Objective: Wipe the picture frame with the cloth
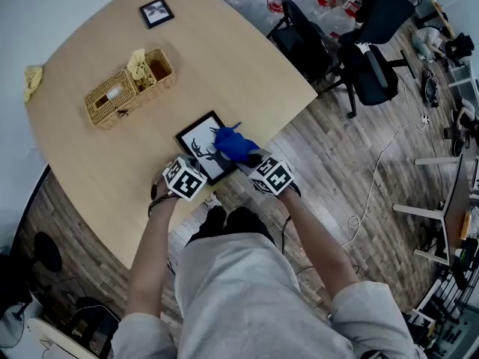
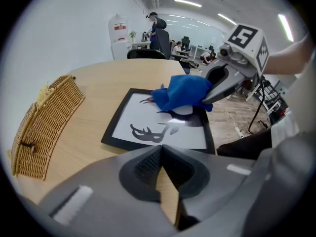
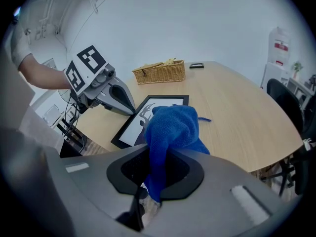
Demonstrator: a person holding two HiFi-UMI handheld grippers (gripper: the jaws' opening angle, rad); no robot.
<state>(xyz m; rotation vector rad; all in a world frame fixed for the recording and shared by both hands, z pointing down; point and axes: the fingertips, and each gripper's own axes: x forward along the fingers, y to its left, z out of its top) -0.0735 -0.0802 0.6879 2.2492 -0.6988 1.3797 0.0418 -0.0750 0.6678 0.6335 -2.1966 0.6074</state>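
at the far left edge of the round wooden table [image 1: 224, 58] lies a small yellow rag [image 1: 32, 81], and a little to the right stands a wicker basket [image 1: 127, 88] with two compartments; something yellow sits in its right compartment. behind the basket, near the far edge, a small black frame [image 1: 156, 12] lies flat. closer to the person, the left gripper [image 2: 160, 154] points down at the table, its jaws pressed together with nothing between them, and its tips are at the near left edge of the picture frame [image 1: 200, 149]. this frame is black, it shows a dark deer on white, and it lies flat near the table edge in front of the person. on its right part rests the blue cloth [image 1: 236, 146], bunched up and touching the glass. the right gripper [image 3: 155, 169] has its jaws clenched on one end of the cloth, and the rest of the cloth hangs forward from them onto the picture. further right, on the wooden floor [image 1: 352, 170], stand black office chairs [image 1: 374, 58], well apart from the table
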